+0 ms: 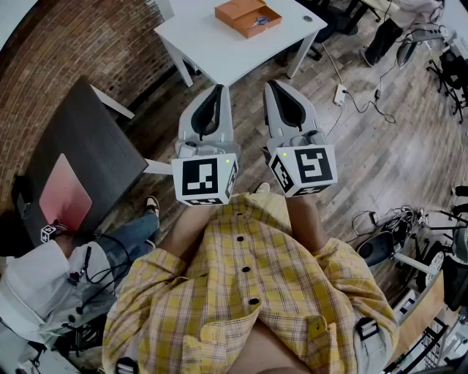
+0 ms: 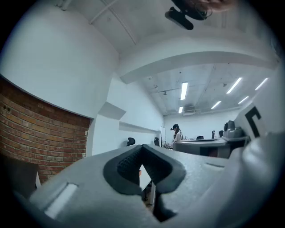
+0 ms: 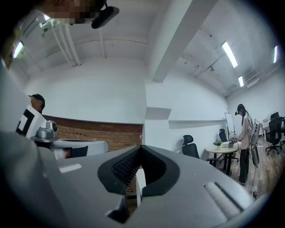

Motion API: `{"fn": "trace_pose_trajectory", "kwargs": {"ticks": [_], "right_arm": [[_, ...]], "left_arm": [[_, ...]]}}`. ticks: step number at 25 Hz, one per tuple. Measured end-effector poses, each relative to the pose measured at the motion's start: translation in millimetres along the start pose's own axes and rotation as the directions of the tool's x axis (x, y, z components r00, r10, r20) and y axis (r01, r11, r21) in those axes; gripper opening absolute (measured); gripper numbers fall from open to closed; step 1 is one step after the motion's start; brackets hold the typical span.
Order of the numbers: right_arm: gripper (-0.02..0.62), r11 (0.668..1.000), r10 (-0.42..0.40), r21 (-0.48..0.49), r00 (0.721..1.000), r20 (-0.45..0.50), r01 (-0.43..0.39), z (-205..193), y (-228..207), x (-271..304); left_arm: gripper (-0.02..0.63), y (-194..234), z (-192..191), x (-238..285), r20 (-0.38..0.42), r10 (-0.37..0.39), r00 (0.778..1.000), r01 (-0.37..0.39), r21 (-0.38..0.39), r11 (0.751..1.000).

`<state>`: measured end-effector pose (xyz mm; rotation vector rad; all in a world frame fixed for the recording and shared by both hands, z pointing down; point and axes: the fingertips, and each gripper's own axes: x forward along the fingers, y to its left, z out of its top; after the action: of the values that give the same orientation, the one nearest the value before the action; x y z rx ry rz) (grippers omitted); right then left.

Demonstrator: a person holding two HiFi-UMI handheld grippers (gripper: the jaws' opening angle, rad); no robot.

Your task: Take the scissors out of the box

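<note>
An open orange box (image 1: 247,16) lies on the white table (image 1: 212,44) far ahead, and blue-handled scissors (image 1: 257,20) rest inside it. I hold both grippers close to my chest, side by side and pointing level toward that table, well short of it. My left gripper (image 1: 217,91) is shut with nothing in it; in the left gripper view its jaws (image 2: 142,149) meet around an empty notch. My right gripper (image 1: 274,86) is shut too, and the right gripper view shows its jaws (image 3: 141,149) together and empty. The box does not show in either gripper view.
A dark table (image 1: 80,153) with a pink mat (image 1: 64,191) stands at the left, and a seated person (image 1: 44,292) is beside it. A power strip (image 1: 340,93) and cables lie on the wooden floor at the right. Office chairs and stands crowd the far right.
</note>
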<state>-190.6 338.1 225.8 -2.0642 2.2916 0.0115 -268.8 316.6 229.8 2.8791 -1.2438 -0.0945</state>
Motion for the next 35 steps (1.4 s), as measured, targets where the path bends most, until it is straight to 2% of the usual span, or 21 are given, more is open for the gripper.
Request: {"fn": "trace_pose_trajectory", "kwargs": {"ticks": [12, 18, 22, 28, 31, 35], "right_arm": [[0.006, 0.999, 0.035, 0.024, 0.999, 0.021, -0.035, 0, -41, -14], [0.006, 0.998, 0.059, 0.029, 0.997, 0.047, -0.06, 4, -74, -20], [0.006, 0.997, 0.071, 0.039, 0.997, 0.039, -0.072, -4, -89, -23], [0.006, 0.995, 0.069, 0.067, 0.997, 0.034, -0.072, -10, -111, -4], [0.006, 0.994, 0.069, 0.081, 0.997, 0.017, -0.07, -20, -121, 13], [0.006, 0.994, 0.08, 0.077, 0.996, -0.029, -0.078, -38, -129, 47]], "left_arm": [[0.003, -41, -9, 21, 0.004, 0.003, 1.0, -0.003, -0.001, 1.0], [0.003, -65, -10, 40, 0.019, 0.037, 0.999, -0.037, 0.014, 0.999], [0.004, -78, -21, 45, 0.0, 0.067, 0.998, -0.067, 0.007, 0.998], [0.003, -79, -27, 67, -0.026, 0.077, 0.997, -0.077, 0.022, 0.997], [0.004, -71, -26, 84, -0.006, 0.086, 0.996, -0.086, 0.003, 0.996], [0.003, -47, -51, 112, -0.056, 0.083, 0.995, -0.084, -0.009, 0.996]]}}
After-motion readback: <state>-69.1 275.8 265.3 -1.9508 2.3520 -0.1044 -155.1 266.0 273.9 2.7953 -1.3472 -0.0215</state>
